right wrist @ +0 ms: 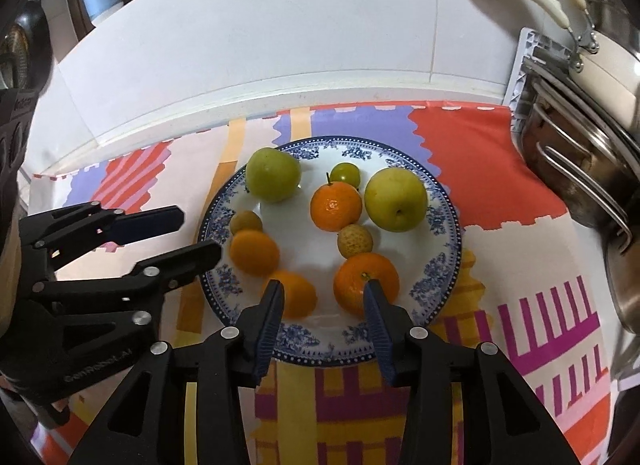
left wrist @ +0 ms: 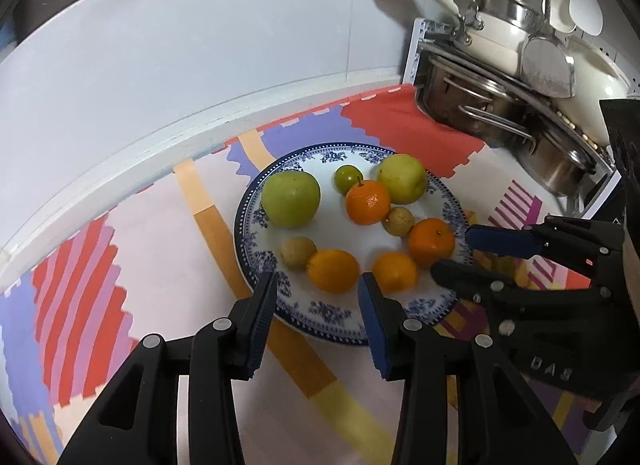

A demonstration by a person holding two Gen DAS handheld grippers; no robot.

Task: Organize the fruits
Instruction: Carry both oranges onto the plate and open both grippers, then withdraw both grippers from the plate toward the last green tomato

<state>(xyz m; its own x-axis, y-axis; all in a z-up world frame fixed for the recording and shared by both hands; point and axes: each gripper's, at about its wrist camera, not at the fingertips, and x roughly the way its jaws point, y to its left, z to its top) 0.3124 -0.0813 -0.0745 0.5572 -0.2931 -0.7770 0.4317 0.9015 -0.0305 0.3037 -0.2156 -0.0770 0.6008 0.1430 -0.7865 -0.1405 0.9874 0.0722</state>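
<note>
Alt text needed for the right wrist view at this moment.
A round blue-and-white patterned plate on a colourful patterned cloth holds four oranges, two green apples, two small tan fruits and one small green fruit. The right gripper hangs open over the plate's near edge; the left gripper, also open, enters from the left.

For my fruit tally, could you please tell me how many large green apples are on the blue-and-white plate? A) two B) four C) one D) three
A: two big green apples sit on the plate, one at its far left and one at its far right; the only other green fruit between them is much smaller.
</note>
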